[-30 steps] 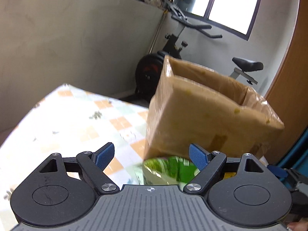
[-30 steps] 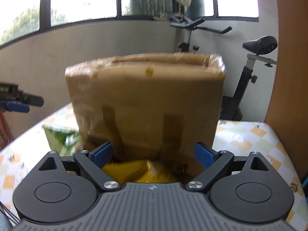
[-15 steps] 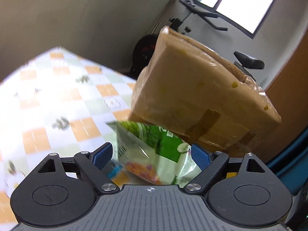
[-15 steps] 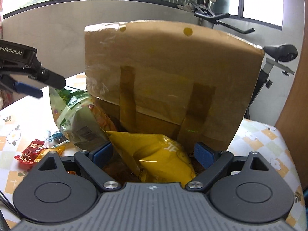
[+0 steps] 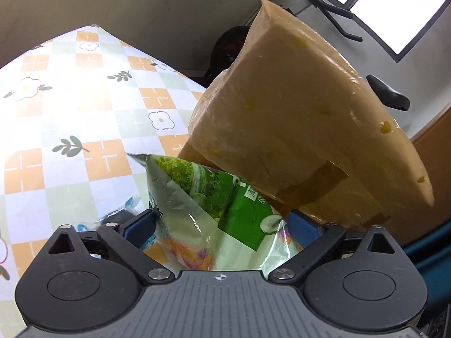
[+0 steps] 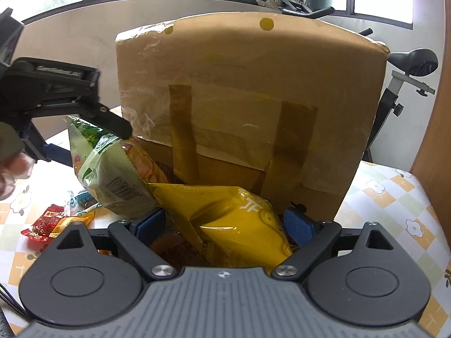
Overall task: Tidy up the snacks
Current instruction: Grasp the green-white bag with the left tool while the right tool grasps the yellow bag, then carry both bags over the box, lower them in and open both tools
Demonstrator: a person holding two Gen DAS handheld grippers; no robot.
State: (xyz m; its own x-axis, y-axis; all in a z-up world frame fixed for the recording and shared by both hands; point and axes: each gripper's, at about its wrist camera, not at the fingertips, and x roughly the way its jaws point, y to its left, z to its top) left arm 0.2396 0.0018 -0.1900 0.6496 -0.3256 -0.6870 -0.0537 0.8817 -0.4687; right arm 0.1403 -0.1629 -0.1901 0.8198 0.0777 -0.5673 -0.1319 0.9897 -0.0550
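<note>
Left tool (image 5: 221,221) fingers apart, green bag (image 5: 203,197) lying between them, long axis running away toward the box (image 5: 304,129). Right tool (image 6: 224,222) also apart, straddling yellow bag (image 6: 234,214). We judge left nearer green

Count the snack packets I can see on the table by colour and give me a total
Green crinkly chip bag: 1
Yellow glossy chip bag: 1
Red small foil packet: 1
Orange small foil packet: 1
Blue-and-white small wrapper: 1
Total: 5 clearly visible; a brown packet under the yellow bag is too hidden to count.
</note>
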